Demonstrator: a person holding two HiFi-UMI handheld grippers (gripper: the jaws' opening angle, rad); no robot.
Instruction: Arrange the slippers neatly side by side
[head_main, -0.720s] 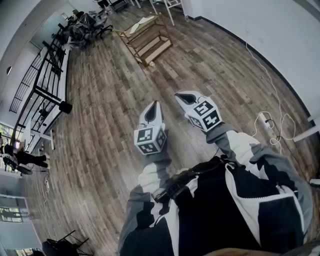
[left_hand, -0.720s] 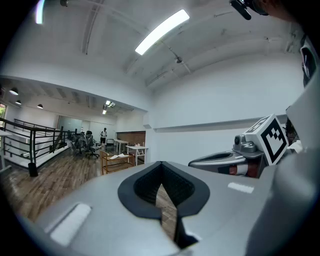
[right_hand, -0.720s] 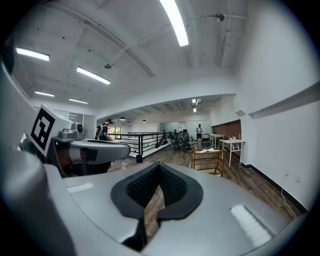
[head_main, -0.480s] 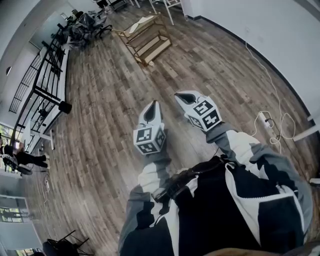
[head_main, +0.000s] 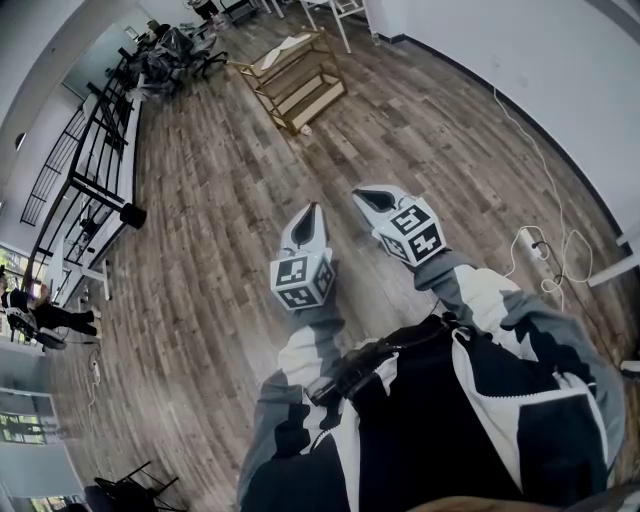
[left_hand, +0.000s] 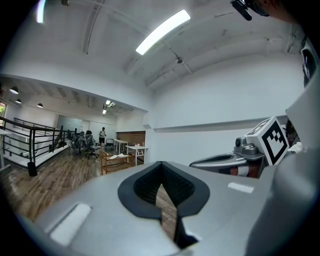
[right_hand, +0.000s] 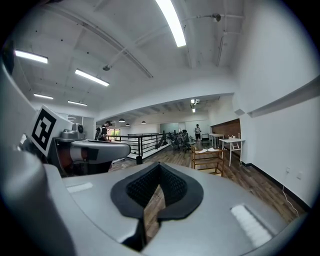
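Observation:
No slippers are clearly visible in any view. In the head view my left gripper (head_main: 307, 215) and right gripper (head_main: 366, 196) are held side by side above the wooden floor, in front of the person's black-and-white jacket. Both are shut with nothing between the jaws. The left gripper view shows its own jaws (left_hand: 161, 166) closed tip to tip, and the right gripper (left_hand: 225, 161) beside it. In the right gripper view the jaws (right_hand: 159, 168) are closed too, with the left gripper (right_hand: 95, 149) alongside. Both point roughly level across the room.
A low wooden rack (head_main: 295, 80) with something pale on top stands ahead, also seen as rack (left_hand: 114, 162) and rack (right_hand: 206, 159). A power strip with white cable (head_main: 528, 238) lies by the right wall. A black railing (head_main: 95, 150) runs along the left. Office chairs (head_main: 175, 50) stand far back.
Both grippers stay shut and side by side. The view has only shifted slightly.

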